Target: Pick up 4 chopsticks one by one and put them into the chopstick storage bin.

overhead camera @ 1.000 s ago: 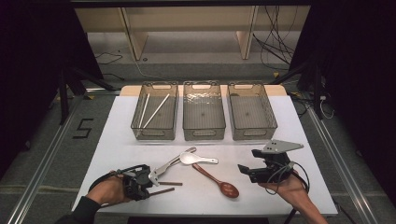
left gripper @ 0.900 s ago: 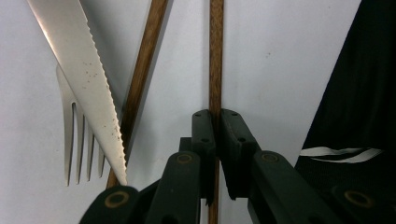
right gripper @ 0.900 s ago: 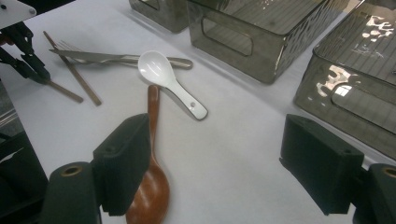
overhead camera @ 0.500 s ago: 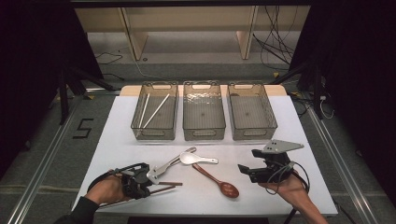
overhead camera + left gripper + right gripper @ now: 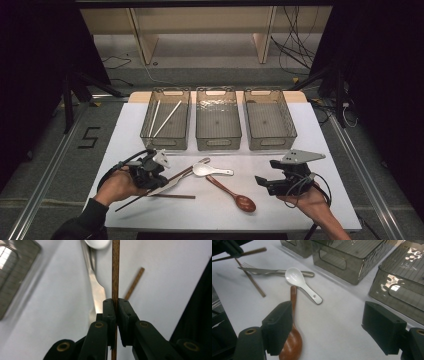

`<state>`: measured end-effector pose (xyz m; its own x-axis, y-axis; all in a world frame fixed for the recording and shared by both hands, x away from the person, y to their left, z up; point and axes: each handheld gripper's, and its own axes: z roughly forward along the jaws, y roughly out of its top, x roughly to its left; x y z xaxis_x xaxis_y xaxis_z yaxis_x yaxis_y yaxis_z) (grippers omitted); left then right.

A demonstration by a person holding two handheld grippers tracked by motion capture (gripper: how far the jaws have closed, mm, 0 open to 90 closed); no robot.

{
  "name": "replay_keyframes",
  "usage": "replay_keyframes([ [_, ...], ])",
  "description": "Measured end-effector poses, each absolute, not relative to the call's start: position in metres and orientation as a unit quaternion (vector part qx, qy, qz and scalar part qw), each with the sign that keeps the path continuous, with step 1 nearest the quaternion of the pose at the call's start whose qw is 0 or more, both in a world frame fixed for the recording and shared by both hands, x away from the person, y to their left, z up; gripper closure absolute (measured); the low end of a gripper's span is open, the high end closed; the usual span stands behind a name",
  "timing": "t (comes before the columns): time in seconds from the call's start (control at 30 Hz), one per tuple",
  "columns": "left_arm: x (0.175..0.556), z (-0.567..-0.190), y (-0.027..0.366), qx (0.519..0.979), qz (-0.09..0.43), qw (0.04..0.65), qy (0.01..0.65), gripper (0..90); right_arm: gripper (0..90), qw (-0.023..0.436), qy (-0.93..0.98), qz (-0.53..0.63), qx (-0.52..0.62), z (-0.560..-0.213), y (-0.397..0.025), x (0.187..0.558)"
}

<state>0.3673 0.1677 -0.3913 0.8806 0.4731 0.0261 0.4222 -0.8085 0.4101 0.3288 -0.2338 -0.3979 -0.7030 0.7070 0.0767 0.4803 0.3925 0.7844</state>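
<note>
**Brown chopstick clamped in the left gripper, right gripper spread wide**

The brown chopstick (image 5: 115, 272) runs straight up the middle of the left gripper view, pinched between the jaws of the left gripper (image 5: 116, 308), which are clenched on it. In the high view the same chopstick (image 5: 131, 202) slants across the lower left of the frame, with the left gripper (image 5: 159, 176) gripping it partway along. A second brown chopstick (image 5: 172, 196) lies flat on the white table (image 5: 280, 210) just below it. A knife (image 5: 167, 185) and a fork (image 5: 192, 167) lie together right of the left gripper, beside a white spoon (image 5: 207, 170) and a wooden spoon (image 5: 232, 194) near the lower centre. The right gripper (image 5: 263, 182) sits at the lower right, jaws released and wide apart, holding nothing. Three clear bins (image 5: 218, 141) line the upper middle; the leftmost holds two pale chopsticks (image 5: 167, 119).
</note>
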Motion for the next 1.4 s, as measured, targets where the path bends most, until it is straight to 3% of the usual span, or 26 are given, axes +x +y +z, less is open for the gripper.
replay_keyframes([
  [0.37,0.401,-0.359,0.167,0.930,0.092,0.244,0.260,84.5,25.0,0.138,0.821,0.421,0.361,-0.398,-0.234,0.329],
  [1.4,0.510,-0.316,0.153,0.904,0.168,0.250,0.304,84.5,24.6,0.134,0.819,0.425,0.362,-0.399,-0.236,0.331],
])
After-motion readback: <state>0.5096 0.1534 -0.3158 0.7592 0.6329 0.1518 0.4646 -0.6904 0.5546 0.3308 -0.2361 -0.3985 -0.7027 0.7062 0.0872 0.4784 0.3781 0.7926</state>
